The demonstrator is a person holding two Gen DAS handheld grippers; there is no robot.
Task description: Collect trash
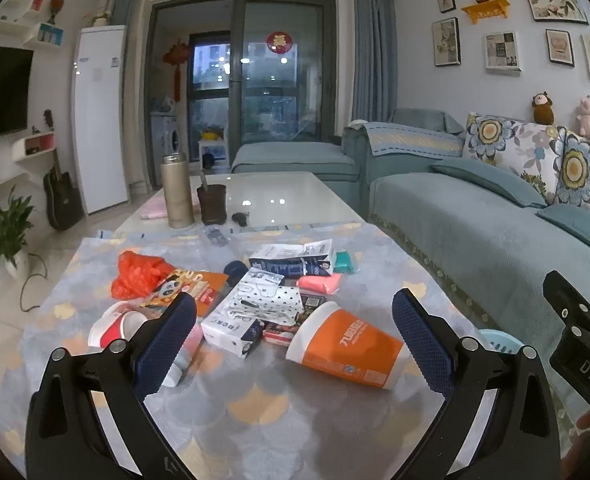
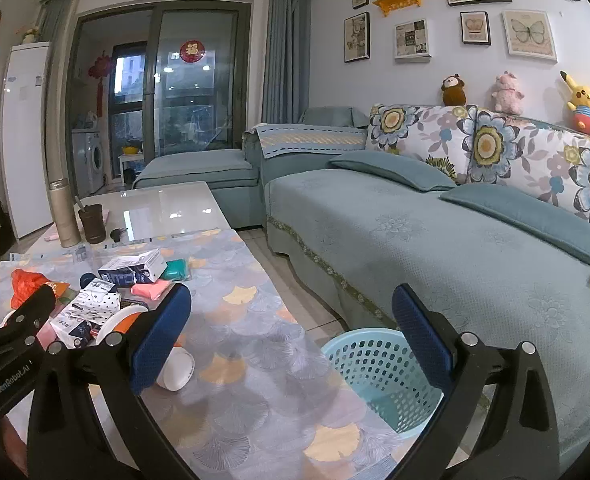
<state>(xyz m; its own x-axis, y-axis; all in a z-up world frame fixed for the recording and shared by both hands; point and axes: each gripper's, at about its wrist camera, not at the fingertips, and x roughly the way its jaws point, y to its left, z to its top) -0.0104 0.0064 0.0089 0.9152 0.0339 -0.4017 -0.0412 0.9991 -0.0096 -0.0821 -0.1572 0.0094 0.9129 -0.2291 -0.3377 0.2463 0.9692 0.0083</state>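
Note:
Trash lies in a heap on the patterned tablecloth (image 1: 255, 408). An orange and white paper cup (image 1: 347, 346) rests on its side closest to my left gripper (image 1: 295, 340), which is open just short of it. Further back are a dotted white box (image 1: 263, 296), a blue milk carton (image 1: 291, 262), a red plastic bag (image 1: 137, 274), a red and white cup (image 1: 115, 326) and pink and teal wrappers. My right gripper (image 2: 291, 332) is open over the table's right edge, above a light blue mesh basket (image 2: 379, 376) on the floor. Neither gripper holds anything.
A tall beige flask (image 1: 177, 190), a dark cup (image 1: 212, 204) and keys stand on the far glossy half of the table. A blue sofa (image 2: 435, 232) runs along the right, with a narrow strip of floor between it and the table.

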